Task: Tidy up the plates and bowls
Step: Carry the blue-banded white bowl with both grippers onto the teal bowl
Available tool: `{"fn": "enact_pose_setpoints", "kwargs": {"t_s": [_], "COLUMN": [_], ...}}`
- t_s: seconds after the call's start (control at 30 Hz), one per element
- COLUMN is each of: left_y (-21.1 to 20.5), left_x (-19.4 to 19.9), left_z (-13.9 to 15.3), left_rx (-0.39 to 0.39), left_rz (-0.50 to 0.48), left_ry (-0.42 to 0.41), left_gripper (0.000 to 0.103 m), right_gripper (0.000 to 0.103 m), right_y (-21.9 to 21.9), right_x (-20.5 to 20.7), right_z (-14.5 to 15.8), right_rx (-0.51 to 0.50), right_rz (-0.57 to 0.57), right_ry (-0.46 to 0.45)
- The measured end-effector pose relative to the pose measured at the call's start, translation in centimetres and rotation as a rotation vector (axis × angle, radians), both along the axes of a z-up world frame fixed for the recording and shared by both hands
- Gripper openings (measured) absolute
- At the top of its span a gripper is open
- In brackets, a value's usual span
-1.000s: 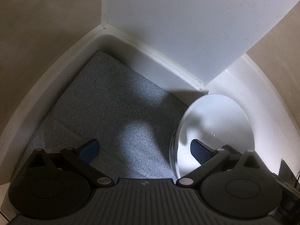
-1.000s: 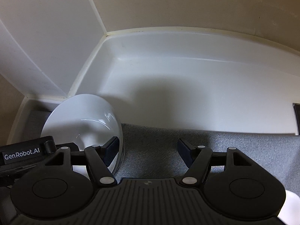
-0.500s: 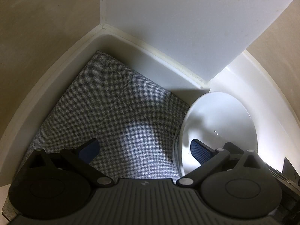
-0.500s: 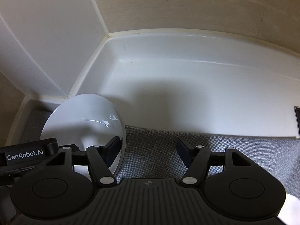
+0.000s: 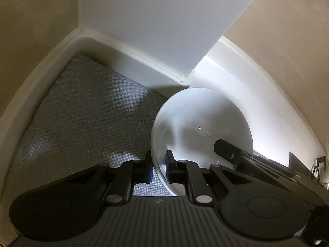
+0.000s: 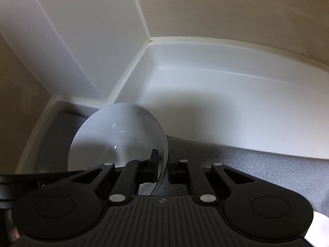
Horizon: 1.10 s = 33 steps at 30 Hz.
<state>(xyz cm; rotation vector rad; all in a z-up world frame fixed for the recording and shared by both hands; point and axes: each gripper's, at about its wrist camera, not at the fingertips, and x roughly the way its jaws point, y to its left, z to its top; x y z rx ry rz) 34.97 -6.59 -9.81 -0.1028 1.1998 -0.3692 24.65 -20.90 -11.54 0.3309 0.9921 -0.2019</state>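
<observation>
A white bowl (image 5: 201, 119) stands on a grey mat (image 5: 82, 113) near the corner of a white compartment. My left gripper (image 5: 159, 160) has its jaws closing on the bowl's left rim, one pad outside and one inside, both touching it. In the right wrist view the same bowl (image 6: 119, 135) sits at the left, and my right gripper (image 6: 163, 160) is closing its jaws on the right rim, which is pinched between the pads. The right gripper's finger (image 5: 230, 152) shows inside the bowl in the left wrist view.
A white upright divider (image 5: 154, 20) meets the raised white back rim (image 6: 226, 76) just behind the bowl. Beige walls rise beyond. The grey mat (image 6: 257, 164) runs on to the right. A white rounded edge (image 6: 318, 228) peeks in at the bottom right corner.
Both grippers went from wide open, each with one finger inside the bowl, to closed on opposite sides of its rim. The left wrist view has pulled back slightly.
</observation>
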Motion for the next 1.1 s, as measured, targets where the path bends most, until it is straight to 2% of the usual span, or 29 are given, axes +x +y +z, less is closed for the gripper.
{"fn": "enact_pose_setpoints", "kwargs": {"t_s": [0.3, 0.73, 1.1], "left_y": [1.1, 3.1, 5.3], "left_x": [-1.8, -7.9, -12.0], "left_z": [2.2, 5.9, 7.2], "left_rx": [-0.013, 0.0, -0.001], "left_rz": [-0.007, 0.004, 0.011], "left_ry": [-0.053, -0.106, -0.129], "left_gripper": [0.013, 0.013, 0.013], "right_gripper": [0.009, 0.009, 0.009], "right_y": [0.8, 3.6, 6.3], "right_x": [-1.3, -5.4, -9.1], "right_z": [2.0, 5.3, 6.8], "right_rx": [-0.006, -0.017, -0.03], "right_rz": [0.005, 0.041, 0.067], "right_ry": [-0.048, -0.11, -0.141]}}
